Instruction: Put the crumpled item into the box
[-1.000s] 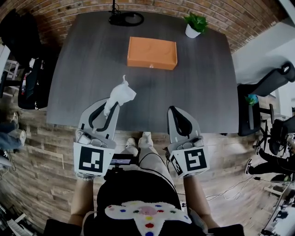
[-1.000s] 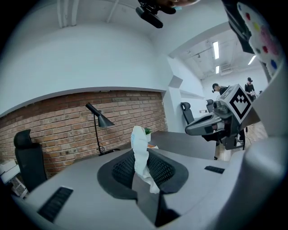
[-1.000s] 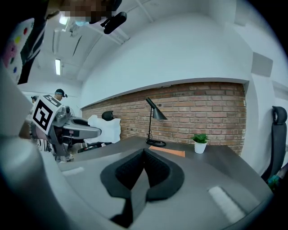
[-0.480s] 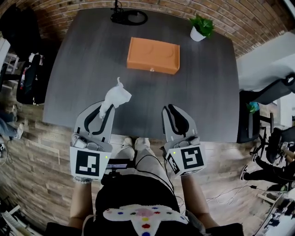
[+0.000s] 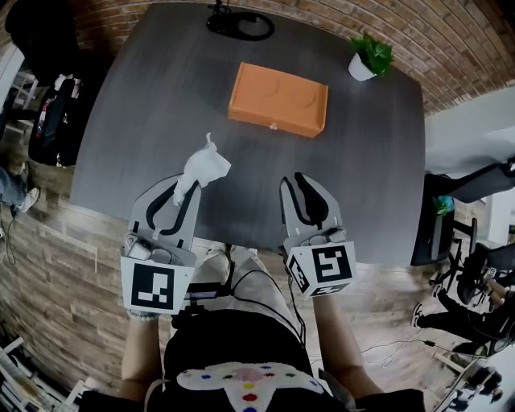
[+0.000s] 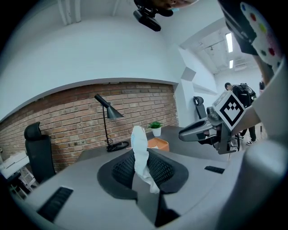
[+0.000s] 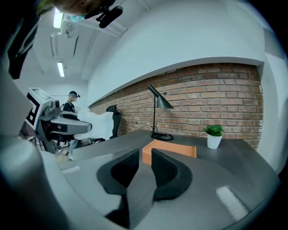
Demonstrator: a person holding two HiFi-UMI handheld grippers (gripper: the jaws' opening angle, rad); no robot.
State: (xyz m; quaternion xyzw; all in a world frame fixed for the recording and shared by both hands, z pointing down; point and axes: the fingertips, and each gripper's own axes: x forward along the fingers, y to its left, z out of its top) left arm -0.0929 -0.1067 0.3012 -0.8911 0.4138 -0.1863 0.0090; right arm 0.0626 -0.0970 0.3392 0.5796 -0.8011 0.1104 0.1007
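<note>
The crumpled white tissue [image 5: 202, 167] sticks up from my left gripper [image 5: 182, 190], which is shut on it above the near edge of the dark table [image 5: 145, 121]. In the left gripper view the tissue [image 6: 140, 155] stands pinched between the black pads. The orange box [image 5: 278, 98] lies closed further back on the table, apart from both grippers. My right gripper [image 5: 298, 187] hovers over the near edge, its jaws opening with nothing between them. The box [image 7: 173, 150] shows straight beyond its jaws.
A small potted plant [image 5: 367, 58] stands at the table's far right corner. A black desk lamp's base [image 5: 241, 24] sits at the far edge, against a brick wall. Office chairs [image 5: 475, 173] stand to the right, on the wooden floor.
The right gripper's jaws have parted, and a gap now shows between them. The left gripper keeps hold of the tissue. The view has shifted, so the table sits a little lower and to the right.
</note>
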